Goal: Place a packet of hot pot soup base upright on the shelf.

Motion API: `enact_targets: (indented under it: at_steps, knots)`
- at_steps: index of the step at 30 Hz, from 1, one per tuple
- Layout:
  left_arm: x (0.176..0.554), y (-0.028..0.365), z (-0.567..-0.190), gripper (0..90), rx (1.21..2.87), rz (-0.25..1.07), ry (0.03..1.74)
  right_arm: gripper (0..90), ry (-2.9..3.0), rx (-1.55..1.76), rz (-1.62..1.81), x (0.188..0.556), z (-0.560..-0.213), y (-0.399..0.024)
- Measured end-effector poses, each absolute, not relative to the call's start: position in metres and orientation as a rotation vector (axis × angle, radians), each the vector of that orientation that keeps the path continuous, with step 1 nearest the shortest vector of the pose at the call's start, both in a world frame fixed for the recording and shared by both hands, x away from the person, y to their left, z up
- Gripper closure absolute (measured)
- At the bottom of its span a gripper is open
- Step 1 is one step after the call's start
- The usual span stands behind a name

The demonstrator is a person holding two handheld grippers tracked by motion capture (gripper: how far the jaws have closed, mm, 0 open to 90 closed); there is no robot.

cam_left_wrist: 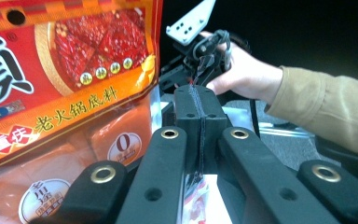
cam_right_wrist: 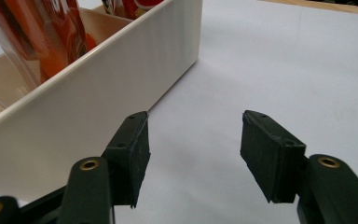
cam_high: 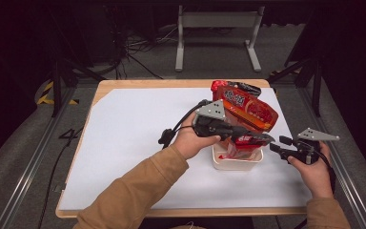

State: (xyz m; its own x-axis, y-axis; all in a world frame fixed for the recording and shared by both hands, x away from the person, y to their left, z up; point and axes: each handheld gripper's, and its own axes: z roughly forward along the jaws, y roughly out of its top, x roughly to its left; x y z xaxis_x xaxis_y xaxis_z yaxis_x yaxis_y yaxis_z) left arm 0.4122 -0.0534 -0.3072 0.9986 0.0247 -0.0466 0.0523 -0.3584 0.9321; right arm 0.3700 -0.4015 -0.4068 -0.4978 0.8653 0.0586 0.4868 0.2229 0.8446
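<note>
the red pouch (cam_left_wrist: 70, 93) is cut off left; its lower end hides inside the white box (cam_high: 237, 163).

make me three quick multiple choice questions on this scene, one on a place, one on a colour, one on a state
1. Where does the red packet stand?
A. in the white box
B. flat on the paper
C. on the floor

2. What colour is the person's sleeve?
A. blue
B. tan
C. green

3. How are the fingers of the right gripper set?
A. pressed together
C. clamped on the box wall
B. apart with nothing between them

Answers:
1 A, the packet rises out of the white box beside the left gripper.
2 B, both forearms wear tan cloth.
3 B, the right gripper view shows a gap over bare white paper.
</note>
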Motion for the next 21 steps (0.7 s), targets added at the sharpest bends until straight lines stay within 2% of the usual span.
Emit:
enact_targets:
  at_steps: [21]
  knots:
    - [0.418,-0.056,-0.328,89.4,1.982,-0.031,0.070,42.1,2.084,1.246,1.189,0.371,-0.408,-0.401]
